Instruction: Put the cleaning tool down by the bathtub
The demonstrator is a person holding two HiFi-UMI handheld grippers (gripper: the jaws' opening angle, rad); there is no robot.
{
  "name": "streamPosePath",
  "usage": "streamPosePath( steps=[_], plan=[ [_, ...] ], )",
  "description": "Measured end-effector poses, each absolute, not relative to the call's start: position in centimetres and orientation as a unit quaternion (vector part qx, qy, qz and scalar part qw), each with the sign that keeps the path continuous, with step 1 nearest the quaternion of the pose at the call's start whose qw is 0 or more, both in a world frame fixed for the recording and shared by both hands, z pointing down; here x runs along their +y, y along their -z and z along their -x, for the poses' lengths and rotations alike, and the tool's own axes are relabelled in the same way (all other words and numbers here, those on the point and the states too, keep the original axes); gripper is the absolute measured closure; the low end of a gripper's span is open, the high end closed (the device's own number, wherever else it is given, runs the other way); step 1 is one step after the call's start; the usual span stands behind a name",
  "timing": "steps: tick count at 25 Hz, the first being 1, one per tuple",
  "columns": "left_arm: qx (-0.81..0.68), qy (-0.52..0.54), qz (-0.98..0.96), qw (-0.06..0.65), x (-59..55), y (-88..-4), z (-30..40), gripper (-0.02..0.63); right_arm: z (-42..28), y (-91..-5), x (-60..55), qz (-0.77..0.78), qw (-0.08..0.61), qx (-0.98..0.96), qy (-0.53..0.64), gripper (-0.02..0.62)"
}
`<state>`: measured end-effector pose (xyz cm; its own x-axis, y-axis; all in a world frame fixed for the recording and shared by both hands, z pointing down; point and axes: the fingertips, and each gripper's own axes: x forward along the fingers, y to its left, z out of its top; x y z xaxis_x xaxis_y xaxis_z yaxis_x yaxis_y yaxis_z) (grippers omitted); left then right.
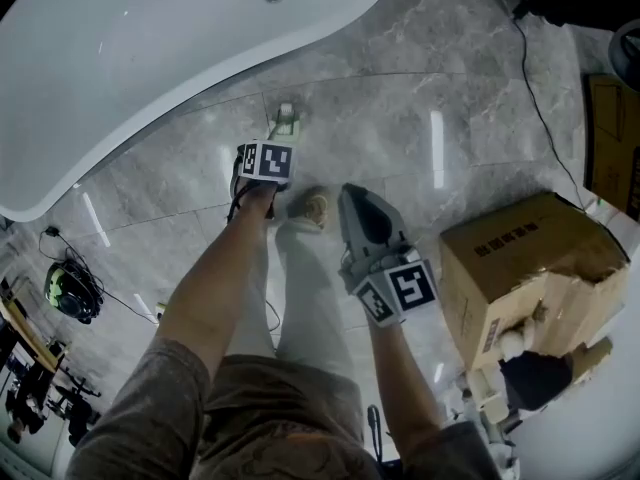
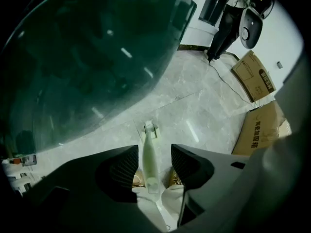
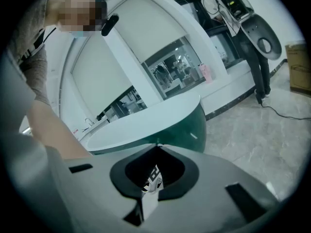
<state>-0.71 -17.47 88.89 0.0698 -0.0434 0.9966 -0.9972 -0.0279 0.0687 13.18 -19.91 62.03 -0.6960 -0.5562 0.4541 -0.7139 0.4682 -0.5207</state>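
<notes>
The cleaning tool (image 1: 287, 119), a pale slim-handled scrubber, lies on the grey marble floor just beside the white bathtub (image 1: 150, 58). My left gripper (image 1: 272, 140) hangs right over its handle. In the left gripper view the handle (image 2: 148, 159) runs between the jaws of the left gripper (image 2: 154, 152), with a gap on each side, so the jaws stand open and the pads do not press on it. The tub's dark outer wall (image 2: 87, 57) rises just beyond. My right gripper (image 1: 350, 196) hangs to the right, shut and empty, its tips meeting (image 3: 158, 146).
A cardboard box (image 1: 530, 258) stands on the floor at the right, with flat cardboard (image 1: 610, 138) behind it. A black cable (image 1: 545, 118) runs across the floor at the back right. A person's legs (image 2: 226, 18) stand beyond. My own shoe (image 1: 315, 206) is beneath the grippers.
</notes>
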Motion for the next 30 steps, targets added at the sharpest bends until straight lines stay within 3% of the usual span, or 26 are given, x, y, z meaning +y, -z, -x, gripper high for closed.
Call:
streamPosePath(
  steps=[4,7,11,19,30],
  plan=[
    [-0.503,-0.451,-0.54,0.502,-17.9,-85.1,1.3,0.382,-12.9,-59.3,-20.0,-0.379,0.102,-0.85,-0.351,0.597],
    [-0.513,-0.442,-0.541,0.499,-17.8,-81.4,1.9,0.453,-12.7,-57.0,-19.7,-0.384,0.098,-0.85,-0.348,0.597],
    [-0.526,-0.413,-0.555,0.495,-18.0,-76.4,2.3,0.598,-12.1,-53.4,-18.7,-0.387,0.093,-0.85,-0.346,0.597],
    [-0.54,-0.355,-0.576,0.501,-15.4,-63.4,3.2,0.598,-11.1,-45.8,-15.9,-0.387,0.06,-0.843,-0.368,0.597],
    [-0.493,-0.255,-0.696,0.455,-12.9,-47.5,1.9,0.598,-7.8,-36.2,-13.2,-0.317,0.058,-0.886,-0.332,0.597]
  ],
)
